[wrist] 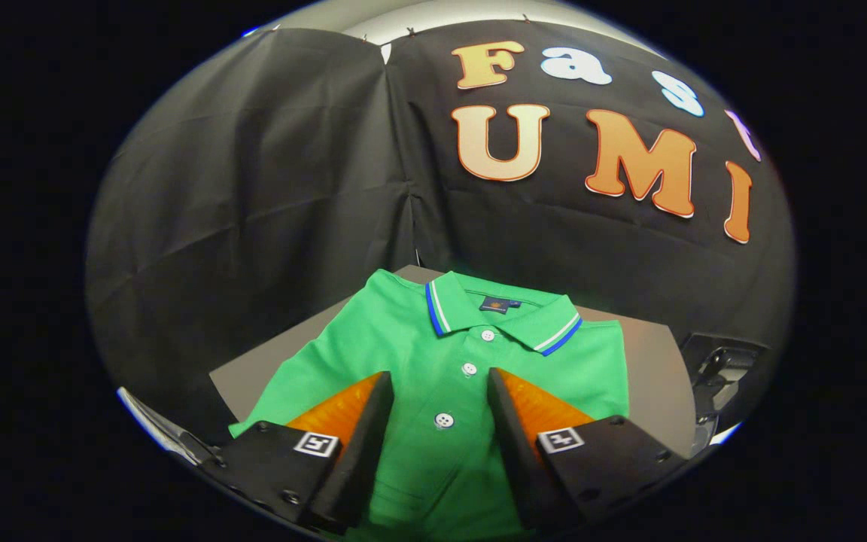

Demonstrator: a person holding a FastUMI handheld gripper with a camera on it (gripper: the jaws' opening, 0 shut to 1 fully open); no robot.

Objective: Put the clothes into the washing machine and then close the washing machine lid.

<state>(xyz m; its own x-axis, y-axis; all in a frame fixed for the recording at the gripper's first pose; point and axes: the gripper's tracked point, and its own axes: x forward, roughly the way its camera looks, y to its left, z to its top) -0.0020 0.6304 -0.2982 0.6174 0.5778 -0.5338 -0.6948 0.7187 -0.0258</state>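
A green polo shirt [403, 354] lies flat on a grey table [648, 376], collar away from me, with blue and white stripes on the collar and white buttons down the front. My gripper [439, 380] hovers open above the shirt's chest. The button placket shows in the gap between the two fingers [362, 429]. Nothing is held between them.
The table's far edge meets the black cloth wall just beyond the collar. A dark piece of equipment [719, 369] sits past the table's right edge. A pale curved rim [162, 429] shows low to the left of the fingers.
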